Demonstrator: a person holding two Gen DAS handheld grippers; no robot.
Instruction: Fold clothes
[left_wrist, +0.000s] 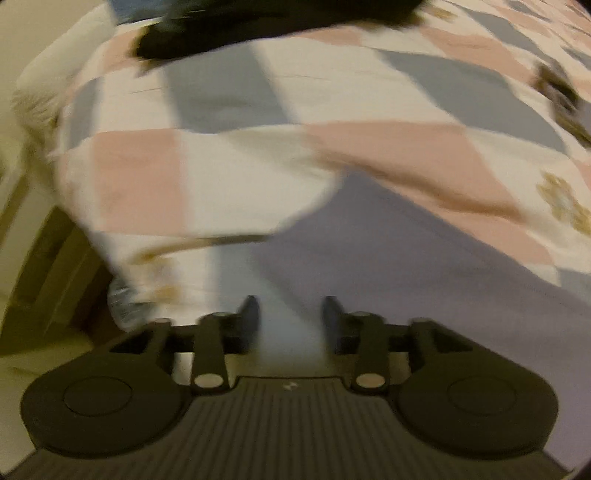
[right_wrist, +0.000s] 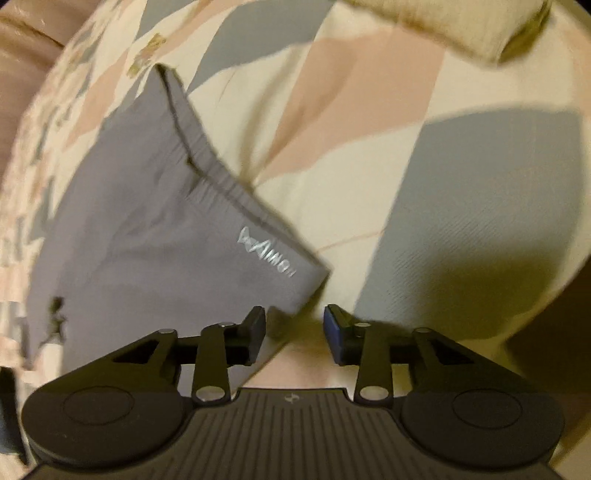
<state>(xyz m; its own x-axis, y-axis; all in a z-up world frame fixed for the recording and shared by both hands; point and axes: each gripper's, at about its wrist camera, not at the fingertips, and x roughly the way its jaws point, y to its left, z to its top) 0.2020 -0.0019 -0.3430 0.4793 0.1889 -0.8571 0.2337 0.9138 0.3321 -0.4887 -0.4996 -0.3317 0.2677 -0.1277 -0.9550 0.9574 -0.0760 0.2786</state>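
A grey garment (right_wrist: 147, 229) with a silver logo and a stitched waistband lies flat on the patterned bedspread (right_wrist: 369, 147). In the right wrist view its corner reaches down to my right gripper (right_wrist: 294, 325), which is open with nothing between its fingers. In the left wrist view the same grey garment (left_wrist: 388, 266) spreads out in front of my left gripper (left_wrist: 290, 314), open just above the cloth. The view is blurred by motion. A black garment (left_wrist: 229, 26) lies at the far edge of the bed.
The bedspread (left_wrist: 258, 155) has pink, grey and cream patches. The bed's left edge drops to a wooden floor (left_wrist: 55, 288). A cream pillow or blanket (right_wrist: 461, 29) lies at the top of the right wrist view.
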